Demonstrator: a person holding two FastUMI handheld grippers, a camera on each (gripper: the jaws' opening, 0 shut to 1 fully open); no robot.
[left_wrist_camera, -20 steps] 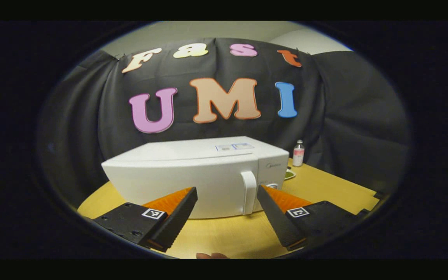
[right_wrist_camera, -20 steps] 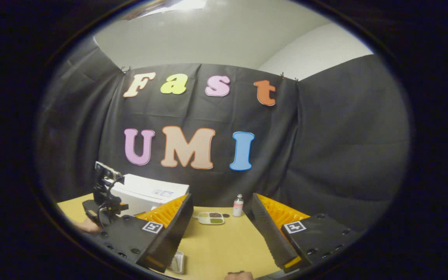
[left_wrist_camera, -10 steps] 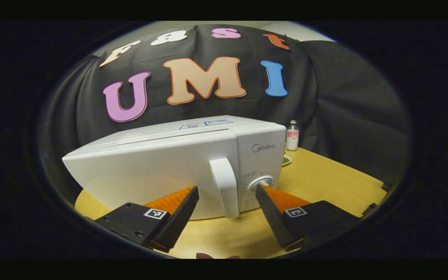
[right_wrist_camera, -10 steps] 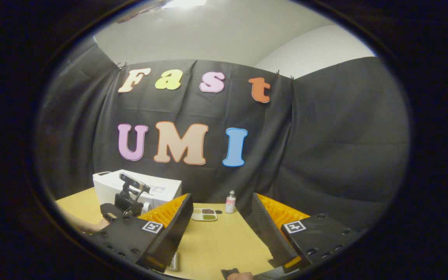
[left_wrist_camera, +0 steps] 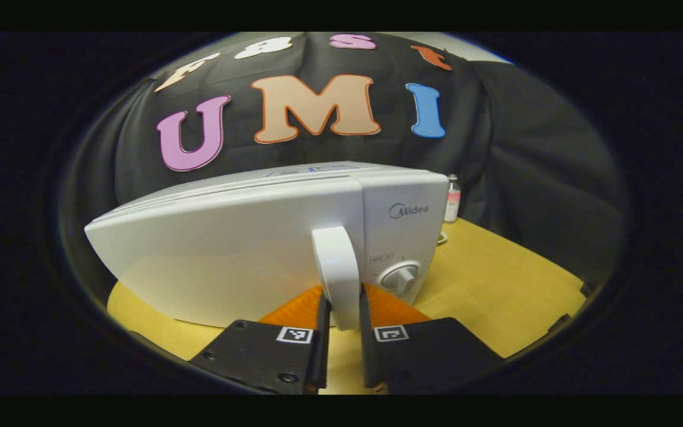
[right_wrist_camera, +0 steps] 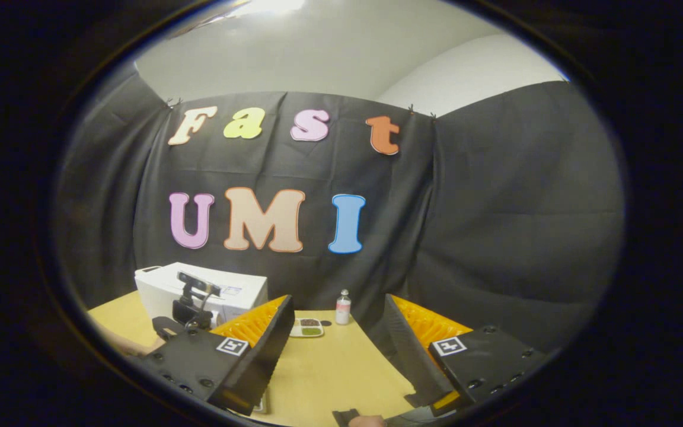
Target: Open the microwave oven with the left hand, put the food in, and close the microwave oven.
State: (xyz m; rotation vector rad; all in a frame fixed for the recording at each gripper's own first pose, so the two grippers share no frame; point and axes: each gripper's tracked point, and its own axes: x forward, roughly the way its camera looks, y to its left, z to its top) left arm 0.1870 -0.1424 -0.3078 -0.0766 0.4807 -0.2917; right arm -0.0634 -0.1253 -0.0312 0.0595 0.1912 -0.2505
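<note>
Closing in over the last second, the left tongs have gone from wide apart and short of the microwave to pinched on its door handle, one finger pressed on each side of that white upright bar. Door's shut flush for now, so the pull hasn't started, by my read. Just right of the handle sits the dial on the control panel, and the whole microwave oven stands on the yellow table.

Over in the right gripper view, the right tongs are spread wide and hold nothing, hovering above the table. Beyond them lies the food tray, with a small bottle just beside it by the cloth wall. Off to the left, farther back, the left tongs sit against the microwave's front.

Tally so far: handle gripped, nothing else done. Opening, loading the food and closing all remain.
</note>
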